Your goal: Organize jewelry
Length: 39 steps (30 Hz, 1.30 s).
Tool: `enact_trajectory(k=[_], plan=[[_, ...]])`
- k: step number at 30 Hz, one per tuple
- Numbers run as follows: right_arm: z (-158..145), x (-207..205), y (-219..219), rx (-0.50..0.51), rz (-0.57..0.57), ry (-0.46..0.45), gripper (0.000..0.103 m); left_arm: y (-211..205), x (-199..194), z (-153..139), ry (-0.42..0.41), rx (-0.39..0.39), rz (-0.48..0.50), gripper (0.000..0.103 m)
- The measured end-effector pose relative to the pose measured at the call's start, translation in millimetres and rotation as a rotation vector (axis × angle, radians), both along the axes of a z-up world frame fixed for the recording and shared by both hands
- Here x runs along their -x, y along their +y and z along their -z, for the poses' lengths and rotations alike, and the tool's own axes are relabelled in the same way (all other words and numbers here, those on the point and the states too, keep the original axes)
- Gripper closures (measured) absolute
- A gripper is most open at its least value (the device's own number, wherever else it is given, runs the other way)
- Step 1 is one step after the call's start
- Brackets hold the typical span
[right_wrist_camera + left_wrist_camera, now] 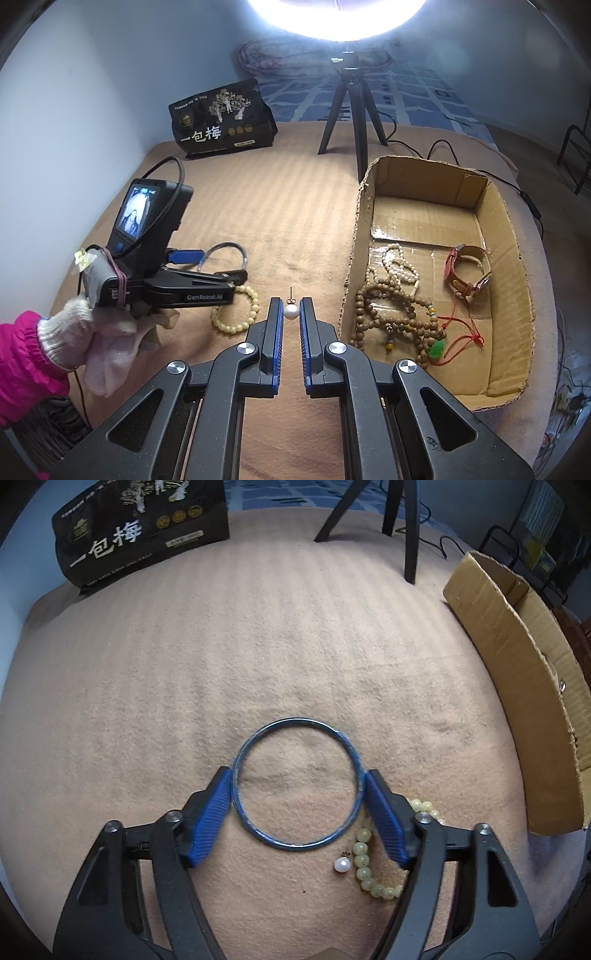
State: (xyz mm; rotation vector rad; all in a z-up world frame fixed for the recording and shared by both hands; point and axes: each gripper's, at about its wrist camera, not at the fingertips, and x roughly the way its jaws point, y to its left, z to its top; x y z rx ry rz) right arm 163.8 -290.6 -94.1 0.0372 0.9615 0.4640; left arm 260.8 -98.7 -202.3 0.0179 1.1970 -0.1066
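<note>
My left gripper (298, 775) is shut on a thin blue bangle (297, 722), its blue pads pressing the ring's two sides just above the tan blanket. A pearl earring (342, 865) and a pale yellow bead bracelet (364, 853) lie just right of it. In the right wrist view my right gripper (291, 301) has its pads on both sides of the pearl earring (290, 312), nearly closed on it. The left gripper (207, 273), the bangle (225, 246) and the yellow bracelet (236, 310) show there to the left.
An open cardboard box (513, 258) at the right holds a white bead string (397, 264), brown wooden beads (391, 314), a red-strap watch (467, 271) and a green pendant (437, 349). A black snack bag (221, 120) and a tripod (351, 110) stand at the back.
</note>
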Motion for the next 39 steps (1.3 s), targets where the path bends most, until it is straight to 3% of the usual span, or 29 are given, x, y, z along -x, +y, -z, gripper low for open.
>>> enact_trajectory(k=[10, 17, 26, 39], plan=[[-6, -4, -15, -0.006, 0.04, -0.019, 0.096, 20, 3, -15, -0.033, 0.053, -0.023, 0.03], [-13, -10, -45, -0.003, 0.115, -0.044, 0.096, 11, 7, -54, -0.116, 0.103, 0.005, 0.03], [-13, -16, -71, 0.031, 0.196, -0.051, 0.096, -41, -4, -96, -0.204, 0.149, 0.098, 0.03], [-4, -25, -93, 0.047, 0.263, -0.03, 0.096, -120, -35, -116, -0.237, 0.161, 0.218, 0.03]])
